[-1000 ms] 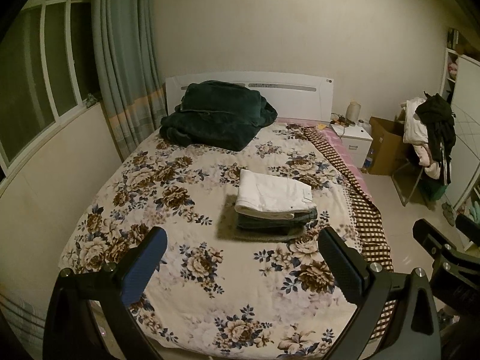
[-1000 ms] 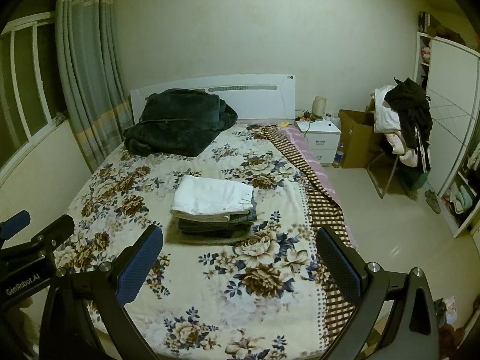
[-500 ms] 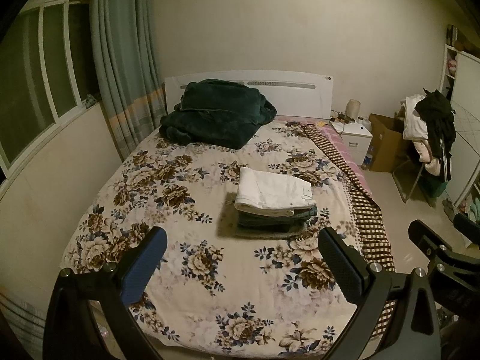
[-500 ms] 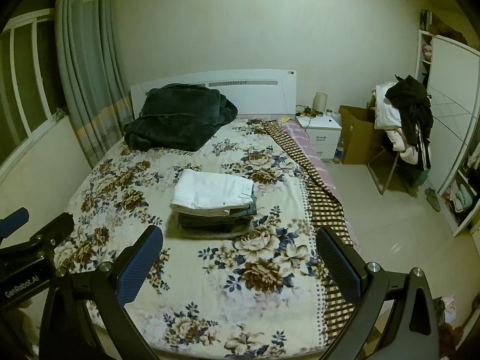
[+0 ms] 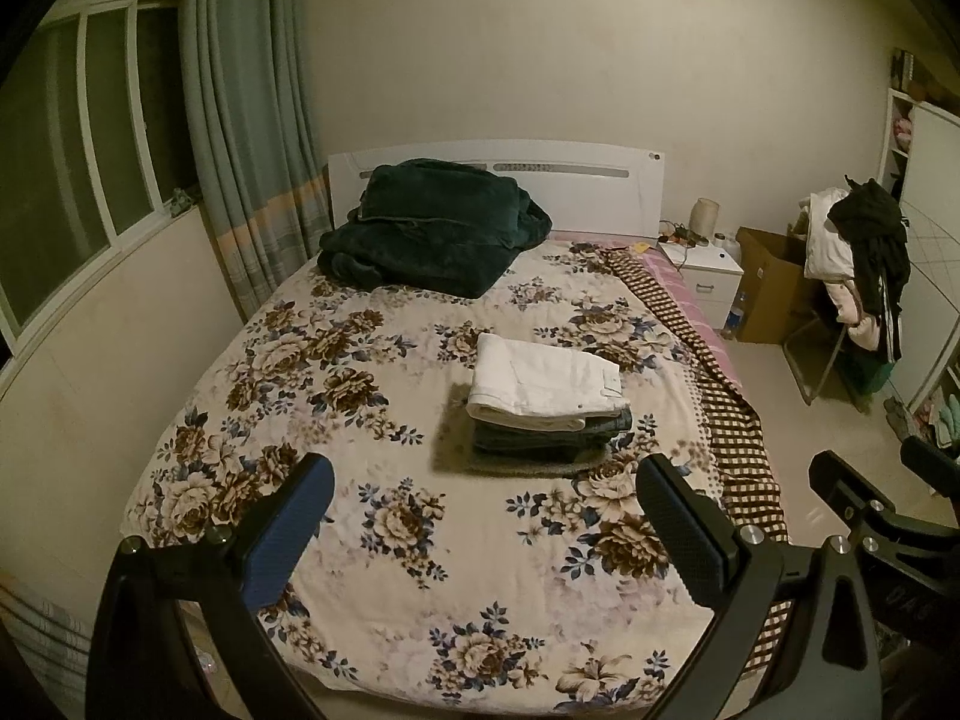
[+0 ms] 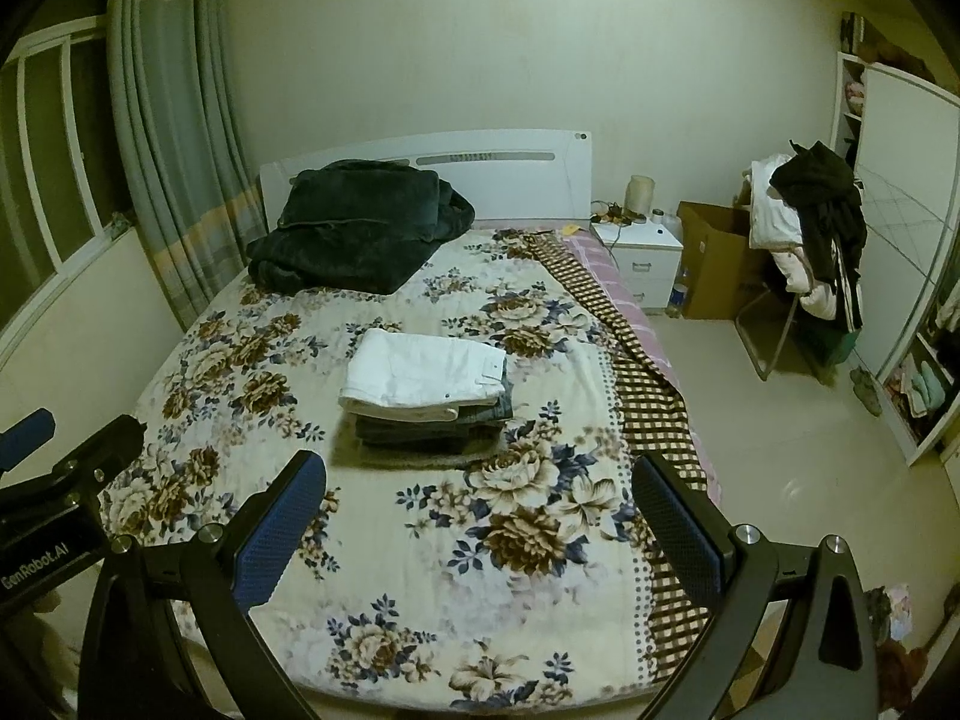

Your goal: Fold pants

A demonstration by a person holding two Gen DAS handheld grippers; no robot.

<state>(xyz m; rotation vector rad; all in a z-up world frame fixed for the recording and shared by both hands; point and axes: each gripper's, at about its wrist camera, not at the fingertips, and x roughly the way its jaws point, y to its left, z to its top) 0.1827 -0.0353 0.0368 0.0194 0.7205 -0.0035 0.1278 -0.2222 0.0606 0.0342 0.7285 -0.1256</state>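
Observation:
Folded white pants (image 5: 543, 381) lie on top of a stack of folded dark pants (image 5: 552, 438) in the middle of the floral bed (image 5: 372, 480). The stack also shows in the right wrist view (image 6: 426, 375). My left gripper (image 5: 486, 528) is open and empty, held back above the foot of the bed, well short of the stack. My right gripper (image 6: 480, 516) is open and empty, likewise above the foot of the bed. Each gripper shows at the edge of the other's view.
A dark green blanket (image 5: 432, 228) lies by the white headboard (image 5: 576, 192). A nightstand (image 5: 702, 273), a cardboard box (image 5: 768, 282) and a chair piled with clothes (image 5: 858, 258) stand to the right. Curtain and window (image 5: 96, 138) are on the left. Bare floor lies right of the bed.
Both grippers have drawn back and up from the bed, so its foot edge now shows. The stack of pants has not moved. Both stay open.

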